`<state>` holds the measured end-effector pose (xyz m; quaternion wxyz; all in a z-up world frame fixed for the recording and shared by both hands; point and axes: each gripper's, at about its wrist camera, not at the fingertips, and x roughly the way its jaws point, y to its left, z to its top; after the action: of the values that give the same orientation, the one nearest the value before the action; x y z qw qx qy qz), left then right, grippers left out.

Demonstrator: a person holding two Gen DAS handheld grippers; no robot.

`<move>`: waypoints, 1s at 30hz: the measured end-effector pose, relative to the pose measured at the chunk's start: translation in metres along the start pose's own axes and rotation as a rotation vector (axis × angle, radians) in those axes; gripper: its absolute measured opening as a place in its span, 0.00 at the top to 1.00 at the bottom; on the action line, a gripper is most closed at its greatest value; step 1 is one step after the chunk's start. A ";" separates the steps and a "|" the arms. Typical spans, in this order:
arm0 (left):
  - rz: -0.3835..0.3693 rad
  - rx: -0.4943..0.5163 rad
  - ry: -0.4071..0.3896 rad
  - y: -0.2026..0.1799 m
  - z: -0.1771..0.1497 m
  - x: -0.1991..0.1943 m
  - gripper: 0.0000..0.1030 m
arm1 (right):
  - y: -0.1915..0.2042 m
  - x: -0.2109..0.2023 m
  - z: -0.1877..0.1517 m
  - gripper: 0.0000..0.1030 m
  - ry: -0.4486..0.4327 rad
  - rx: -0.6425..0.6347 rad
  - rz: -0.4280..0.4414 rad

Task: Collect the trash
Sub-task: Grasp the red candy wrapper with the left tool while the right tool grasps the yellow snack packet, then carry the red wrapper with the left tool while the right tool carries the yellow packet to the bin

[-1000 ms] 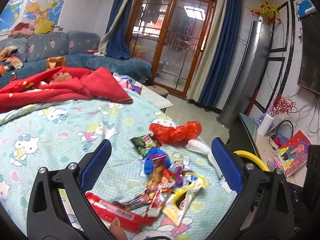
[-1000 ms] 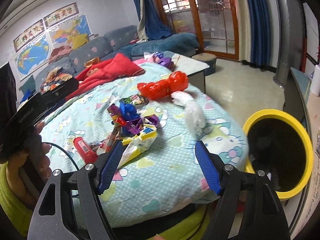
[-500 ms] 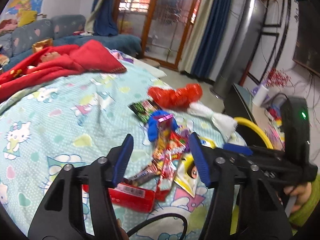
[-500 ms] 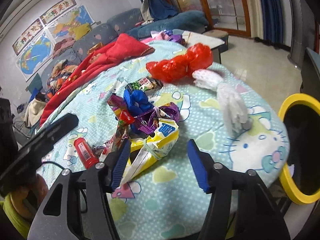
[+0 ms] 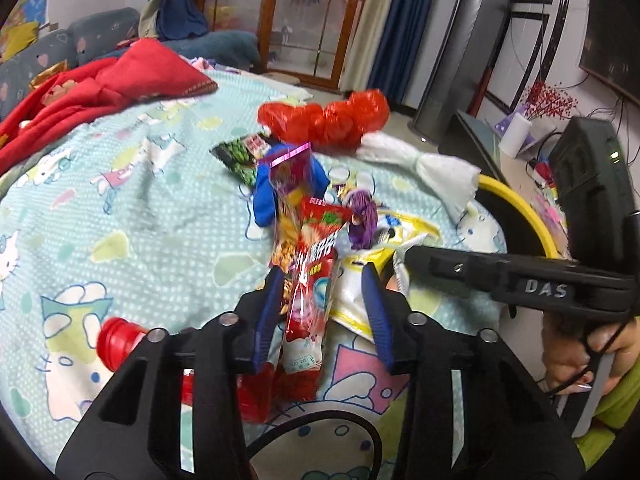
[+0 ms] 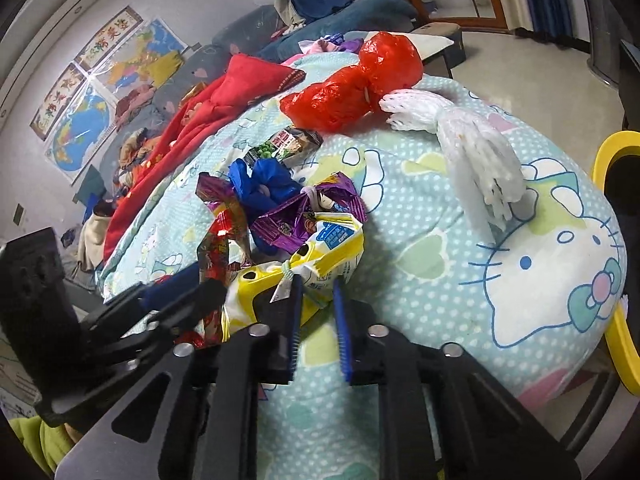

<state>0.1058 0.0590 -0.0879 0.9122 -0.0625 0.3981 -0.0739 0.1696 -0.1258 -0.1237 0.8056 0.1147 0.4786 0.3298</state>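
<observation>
Centre frame, the red snack wrapper [image 5: 316, 264] is glossy plastic film; the purple wrapper [image 6: 308, 216] looks crinkled foil. The bedsheet [image 6: 460, 248] is soft matt cloth. At upper right, the red bag [image 6: 352, 92] is shiny thin plastic, the white netting [image 6: 476, 144] matt foam.

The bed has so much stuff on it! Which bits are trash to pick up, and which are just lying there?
Trash for the job:
- red snack wrapper
- yellow wrapper
- purple wrapper
- red plastic bag
- white foam net
- yellow bin, where it likely goes

Just lying about:
- red blanket
- sofa
- wall maps
</observation>
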 end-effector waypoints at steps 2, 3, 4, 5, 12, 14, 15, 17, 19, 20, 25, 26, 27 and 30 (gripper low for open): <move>-0.001 -0.004 0.006 0.000 -0.001 0.002 0.72 | 0.001 -0.001 -0.001 0.90 -0.001 -0.006 0.000; 0.000 -0.004 0.006 0.000 -0.002 0.002 0.75 | 0.002 -0.002 -0.002 0.91 -0.003 -0.011 -0.002; -0.002 -0.004 0.004 0.000 -0.002 0.002 0.78 | 0.003 0.000 -0.001 0.92 -0.005 -0.015 -0.006; 0.000 -0.005 0.000 0.000 -0.002 0.001 0.83 | 0.005 -0.001 -0.002 0.92 -0.008 -0.025 -0.013; -0.017 -0.037 -0.026 0.006 -0.001 -0.008 0.89 | 0.012 -0.009 -0.006 0.94 -0.038 -0.071 -0.054; -0.022 -0.041 -0.044 0.006 0.001 -0.013 0.90 | 0.012 -0.013 -0.005 0.94 -0.047 -0.079 -0.062; -0.025 -0.042 -0.052 0.005 0.002 -0.015 0.90 | 0.011 -0.016 -0.005 0.94 -0.055 -0.080 -0.067; -0.036 -0.048 -0.072 0.005 0.005 -0.022 0.91 | 0.011 -0.021 -0.004 0.94 -0.065 -0.084 -0.074; -0.047 -0.049 -0.090 0.003 0.007 -0.028 0.91 | 0.010 -0.027 -0.004 0.94 -0.079 -0.092 -0.091; -0.051 -0.049 -0.099 0.002 0.007 -0.030 0.91 | 0.010 -0.032 -0.004 0.94 -0.089 -0.097 -0.098; -0.075 -0.046 -0.153 -0.006 0.014 -0.046 0.92 | 0.009 -0.050 0.002 0.94 -0.139 -0.110 -0.108; -0.079 -0.046 -0.160 -0.007 0.015 -0.048 0.92 | 0.009 -0.053 0.003 0.94 -0.149 -0.114 -0.110; -0.084 -0.046 -0.167 -0.009 0.017 -0.050 0.92 | 0.010 -0.057 0.004 0.94 -0.161 -0.118 -0.113; -0.095 -0.040 -0.184 -0.016 0.022 -0.054 0.92 | 0.012 -0.068 0.009 0.95 -0.198 -0.137 -0.135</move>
<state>0.0847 0.0545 -0.0315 0.9390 -0.1058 0.3107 -0.1031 0.1502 -0.1588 -0.0661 0.8753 0.0592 0.3796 0.2937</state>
